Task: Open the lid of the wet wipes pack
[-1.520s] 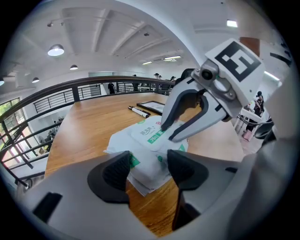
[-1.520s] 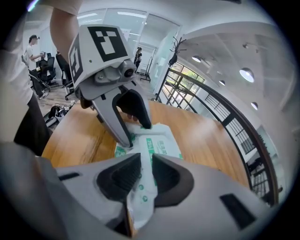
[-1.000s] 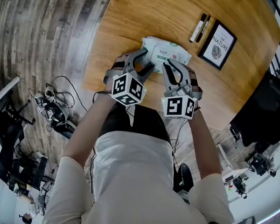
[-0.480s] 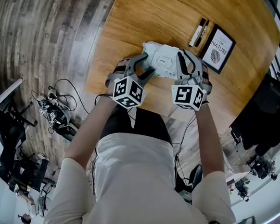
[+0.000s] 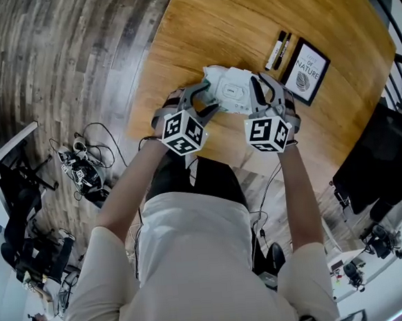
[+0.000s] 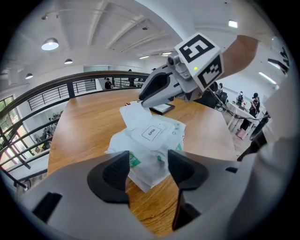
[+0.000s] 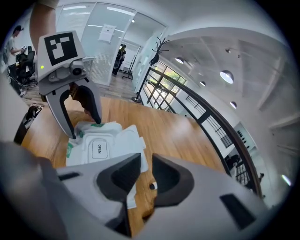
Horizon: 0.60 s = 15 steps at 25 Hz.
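The wipes pack (image 5: 230, 92) is held over the wooden table (image 5: 197, 25), pinched at both ends. The left gripper (image 6: 147, 168) grips its 9 o'clock end, jaws fairly wide around the bulk. The right gripper (image 7: 146, 171) nips the thin 3 o'clock edge, jaws narrow. The lid (image 6: 151, 133) lies flat and closed. Two markers (image 5: 277, 48) and a framed picture (image 5: 305, 72) sit at 2 o'clock.

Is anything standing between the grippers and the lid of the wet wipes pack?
Nothing visible does. The lid, marked OPEN, lies bare and shut on the wet wipes pack, with the left gripper at one end and the right gripper at the other.
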Motion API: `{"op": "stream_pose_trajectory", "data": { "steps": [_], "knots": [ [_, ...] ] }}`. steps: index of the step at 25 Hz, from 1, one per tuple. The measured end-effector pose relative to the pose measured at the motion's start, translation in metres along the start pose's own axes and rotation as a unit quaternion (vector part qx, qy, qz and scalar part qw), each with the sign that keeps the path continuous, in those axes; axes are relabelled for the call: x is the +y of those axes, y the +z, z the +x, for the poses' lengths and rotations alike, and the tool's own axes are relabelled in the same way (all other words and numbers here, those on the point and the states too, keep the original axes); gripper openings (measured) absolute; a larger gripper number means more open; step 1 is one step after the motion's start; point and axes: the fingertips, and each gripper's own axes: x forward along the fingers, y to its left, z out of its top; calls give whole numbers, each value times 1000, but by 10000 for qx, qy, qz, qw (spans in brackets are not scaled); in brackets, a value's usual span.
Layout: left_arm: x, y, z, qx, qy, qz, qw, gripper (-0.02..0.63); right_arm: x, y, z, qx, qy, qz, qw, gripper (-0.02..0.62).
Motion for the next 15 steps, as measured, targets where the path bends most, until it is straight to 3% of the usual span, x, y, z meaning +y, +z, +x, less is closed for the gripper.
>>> {"op": "stream_pose_trajectory", "data": {
  "steps": [5,15],
  "knots": [
    [-2,8,-23,-60,71,66,9999,249,1,1,-13,105,3,31,9999,63],
    [-11,3,-47,-166,132,10,9998,249,5,-33,26,645,35,169,9978,63]
  ]
}}
